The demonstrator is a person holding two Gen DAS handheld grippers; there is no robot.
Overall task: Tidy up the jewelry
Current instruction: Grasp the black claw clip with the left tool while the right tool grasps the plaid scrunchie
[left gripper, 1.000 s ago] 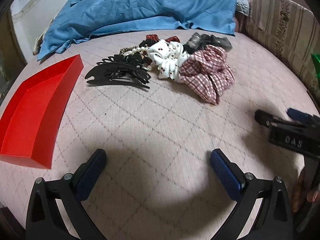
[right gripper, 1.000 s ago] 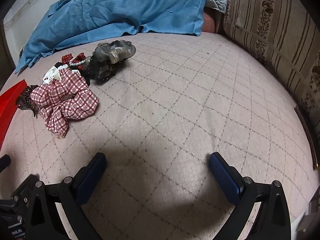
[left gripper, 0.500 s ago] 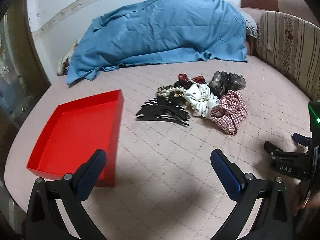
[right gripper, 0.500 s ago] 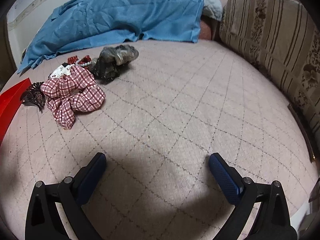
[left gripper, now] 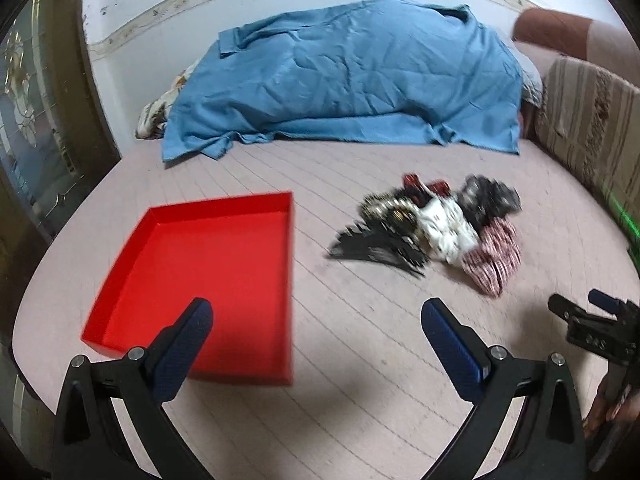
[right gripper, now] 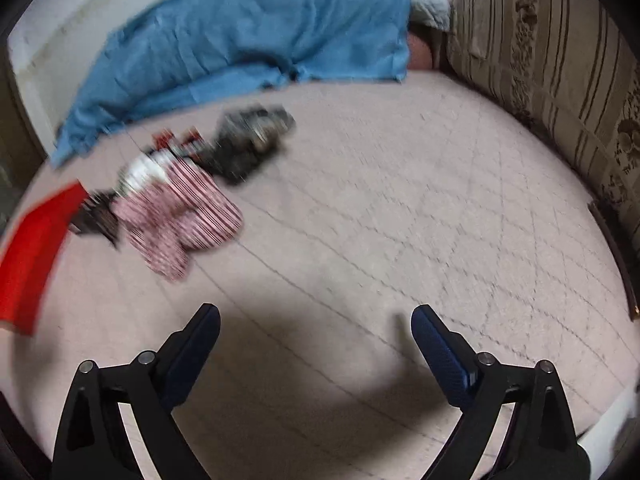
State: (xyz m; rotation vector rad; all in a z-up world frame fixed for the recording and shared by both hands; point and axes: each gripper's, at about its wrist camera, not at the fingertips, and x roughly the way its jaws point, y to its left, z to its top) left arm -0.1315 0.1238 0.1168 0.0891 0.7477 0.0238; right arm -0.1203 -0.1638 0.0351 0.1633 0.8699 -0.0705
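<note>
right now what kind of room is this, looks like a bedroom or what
Probably a bedroom or living room at home: a quilted mattress-like surface, a rumpled blue sheet heaped at the back, and a striped upholstered cushion along the side.

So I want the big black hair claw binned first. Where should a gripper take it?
Probably across the spine of the black hair claw, coming from the left gripper side: that near-left edge lies clear of the pile, while scrunchies crowd its right end. The picture is blurred.
</note>
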